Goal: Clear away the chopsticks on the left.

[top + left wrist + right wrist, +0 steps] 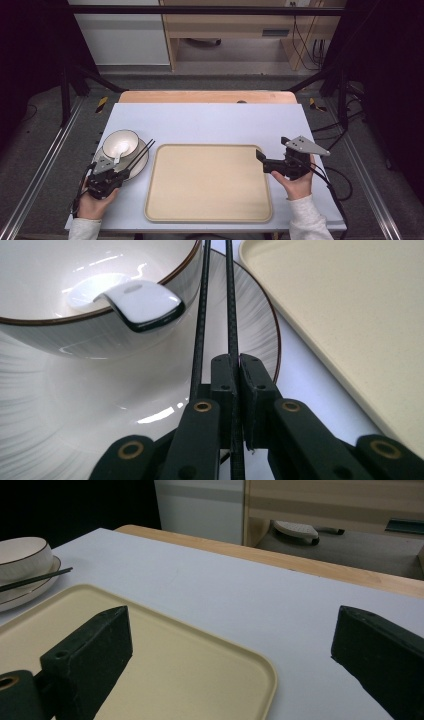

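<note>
- Resting on the white table [210, 120], one beige tray [208, 182] occupies the centre in the high view; its surface is bare.
- One bowl [120, 143], white with a dark rim, sits on one plate [141, 162] at the 9 o'clock side of the tray, just apart from the tray's edge.
- One white spoon [137, 302] lies in the bowl, its handle hooked over the rim toward 6 o'clock in the left gripper view.
- Two black chopsticks [230, 300] lie across the plate, running side by side toward 12 o'clock in the left gripper view and passing beside the bowl.
- Left gripper [237, 375]: jaws closed narrowly on one chopstick, pinched near its lower end; the second chopstick runs just beside the jaws on the bowl side, and whether it is also gripped cannot be told.
- Right gripper [261, 156]: held in the person's right hand [298, 184] at the 3 o'clock edge of the tray, jaws spread wide with nothing between them.
- The right gripper view adds the tray's rounded corner between its jaws, and the bowl, plate and chopstick tips at 9 o'clock.
- The left gripper view adds the spoon's shape and the pinch on the chopstick, both too small to read from above.
</note>
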